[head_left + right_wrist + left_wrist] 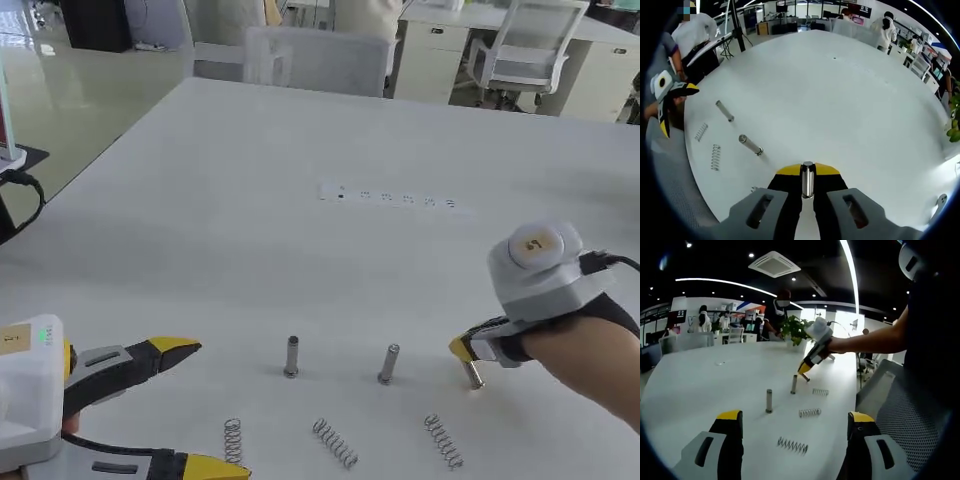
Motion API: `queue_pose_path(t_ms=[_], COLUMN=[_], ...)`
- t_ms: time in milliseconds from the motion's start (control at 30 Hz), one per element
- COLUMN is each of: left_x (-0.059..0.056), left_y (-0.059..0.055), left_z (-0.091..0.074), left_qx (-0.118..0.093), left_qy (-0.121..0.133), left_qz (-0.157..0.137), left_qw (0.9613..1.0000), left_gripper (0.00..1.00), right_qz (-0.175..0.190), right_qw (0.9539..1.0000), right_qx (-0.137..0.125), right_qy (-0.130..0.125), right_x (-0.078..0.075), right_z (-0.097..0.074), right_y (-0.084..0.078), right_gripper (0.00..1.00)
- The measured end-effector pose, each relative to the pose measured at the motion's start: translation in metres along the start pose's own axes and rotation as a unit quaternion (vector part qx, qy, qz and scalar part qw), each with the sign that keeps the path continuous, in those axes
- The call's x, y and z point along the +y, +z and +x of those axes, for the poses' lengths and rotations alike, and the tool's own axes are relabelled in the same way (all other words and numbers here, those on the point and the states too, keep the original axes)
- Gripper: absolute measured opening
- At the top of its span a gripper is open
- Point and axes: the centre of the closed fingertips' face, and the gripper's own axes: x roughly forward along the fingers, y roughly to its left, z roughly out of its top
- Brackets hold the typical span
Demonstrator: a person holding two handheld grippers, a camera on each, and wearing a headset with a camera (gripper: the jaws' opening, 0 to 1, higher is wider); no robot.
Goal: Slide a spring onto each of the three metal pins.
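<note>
Right gripper view, pin (pixel 807 182) clamped between fingers (pixel 785 172)

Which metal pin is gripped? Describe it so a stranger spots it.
In the head view, three short silver metal pins form a row on the white table, behind three coiled wire springs. Take the rightmost pin: unlike its two free neighbours, it sits between the jaws of the yellow-tipped right gripper.

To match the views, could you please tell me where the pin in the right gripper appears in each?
Head view: held pin lower right.
Left gripper view: near centre.
Right gripper view: bottom centre, between the jaws.
Shared landmark: middle pin, standing next to it.
</note>
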Motion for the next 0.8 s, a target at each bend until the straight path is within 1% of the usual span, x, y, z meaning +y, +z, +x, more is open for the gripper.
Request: queue_pose_path(t_ms=[367, 433, 700, 800], left_x=[-0.001, -0.001, -0.003, -0.003], left_y=[0.001, 0.001, 0.003, 0.002], left_z=[0.0, 0.001, 0.002, 0.002], left_qx=[0.001, 0.002, 0.001, 0.002], left_qy=[-0.002, -0.004, -0.006, -0.007], left_qz=[0.003, 0.003, 0.005, 0.006], left_qw=[1.0, 1.0, 1.0, 1.0], left_gripper=[0.83, 0.83, 0.83, 0.83], right_qz=[0.009, 0.011, 0.015, 0.015], right_qw=[0.9998, 0.9997, 0.9993, 0.9993], right_qx=[-0.016, -0.022, -0.034, -0.035], right_qy=[-0.004, -0.004, -0.007, -0.007], right_x=[0.002, 0.0, 0.001, 0.001], right_z=[-0.008, -0.008, -0.012, -0.012], right_y=[-0.004, -0.003, -0.003, -0.003], right_gripper=[0.03, 0.03, 0.03, 0.03])
